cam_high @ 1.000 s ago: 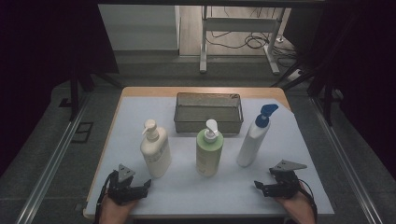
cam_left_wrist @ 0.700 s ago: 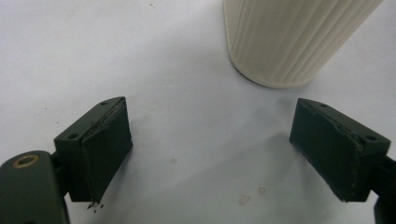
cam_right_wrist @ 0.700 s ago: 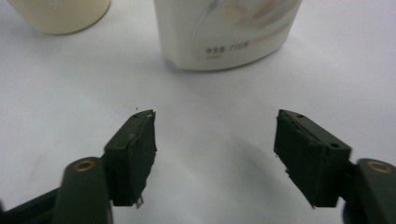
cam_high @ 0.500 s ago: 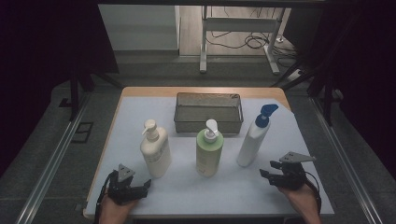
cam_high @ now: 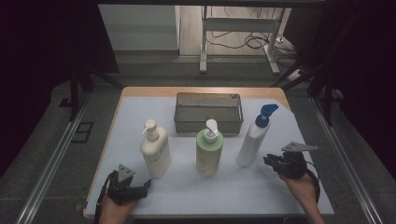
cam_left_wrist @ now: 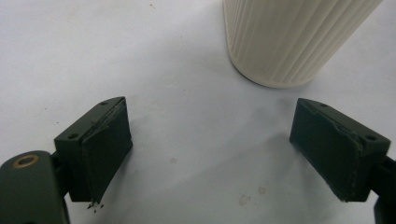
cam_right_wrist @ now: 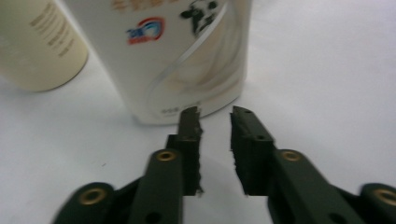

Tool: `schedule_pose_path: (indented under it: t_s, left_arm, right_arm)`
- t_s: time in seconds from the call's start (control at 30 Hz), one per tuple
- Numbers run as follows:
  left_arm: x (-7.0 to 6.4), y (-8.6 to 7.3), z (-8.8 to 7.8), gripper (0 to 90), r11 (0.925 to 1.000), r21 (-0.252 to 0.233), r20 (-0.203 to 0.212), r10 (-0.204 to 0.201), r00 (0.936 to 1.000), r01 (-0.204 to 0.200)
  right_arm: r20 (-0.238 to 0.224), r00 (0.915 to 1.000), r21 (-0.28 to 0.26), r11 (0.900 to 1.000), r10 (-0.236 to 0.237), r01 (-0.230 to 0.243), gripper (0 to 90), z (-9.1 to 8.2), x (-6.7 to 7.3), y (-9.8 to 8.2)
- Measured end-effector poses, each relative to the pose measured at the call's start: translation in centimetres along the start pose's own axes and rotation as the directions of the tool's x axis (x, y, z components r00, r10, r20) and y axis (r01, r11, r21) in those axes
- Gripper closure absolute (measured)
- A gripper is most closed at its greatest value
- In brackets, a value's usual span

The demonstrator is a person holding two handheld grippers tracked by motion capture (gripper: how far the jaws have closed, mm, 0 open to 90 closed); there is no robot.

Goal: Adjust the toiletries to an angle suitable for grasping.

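The right gripper (cam_high: 271, 161) is hovering just beside the base of the white bottle with the blue pump (cam_high: 252, 140), at the right of the white mat (cam_high: 233, 191); its jaws have just been closing to a narrow gap with nothing between them, and in the right gripper view (cam_right_wrist: 215, 114) their tips are sitting just short of the bottle's (cam_right_wrist: 187, 56) foot. The left gripper (cam_high: 140, 186) is resting near the mat's front edge with its jaws spread wide and released, the ribbed cream bottle (cam_left_wrist: 289, 42) standing just ahead of it. The green bottle (cam_high: 209, 151) is standing between the two others, leaving slim lanes of bare mat. Behind them the metal mesh basket (cam_high: 208, 125) is sitting near the far edge. Open mat is lying along the front between both hands and to the right gripper's right, toward the table (cam_high: 140, 91) edge.
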State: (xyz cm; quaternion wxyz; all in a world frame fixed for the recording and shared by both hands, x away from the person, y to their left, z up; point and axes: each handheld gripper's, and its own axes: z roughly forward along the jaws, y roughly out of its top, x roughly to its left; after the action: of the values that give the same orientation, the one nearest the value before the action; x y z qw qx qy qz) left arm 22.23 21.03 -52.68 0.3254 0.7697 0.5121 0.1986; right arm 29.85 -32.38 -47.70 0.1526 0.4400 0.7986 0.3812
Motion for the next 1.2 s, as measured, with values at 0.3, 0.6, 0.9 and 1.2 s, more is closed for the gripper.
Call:
schedule_pose_path:
  t_s: [0.3, 0.6, 0.9, 1.2]
  left_arm:
    - [0.0, 0.0, 0.0, 12.2, 1.0, -0.001, 0.0, 0.001, 1.0, -0.001]
    - [0.0, 0.0, 0.0, 12.2, 1.0, 0.001, -0.001, 0.004, 1.0, -0.004]
    - [0.0, 0.0, 0.0, 12.1, 1.0, 0.001, 0.0, 0.004, 1.0, -0.004]
    - [0.0, 0.0, 0.0, 12.1, 1.0, 0.0, -0.001, 0.003, 1.0, -0.003]
  right_arm:
    - [0.005, 0.9993, -0.014, 0.999, 0.038, -0.038, 88.2, 1.2, -1.4, 0.7]
    - [0.003, 0.9992, -0.019, 0.999, 0.041, -0.041, 88.4, 2.8, -2.2, 1.6]
    - [0.006, 0.9994, -0.012, 0.999, 0.033, -0.033, 89.3, 3.8, -2.3, 2.0]
    - [0.013, 0.9992, -0.008, 0.999, 0.038, -0.038, 89.4, 4.4, -2.5, 2.2]
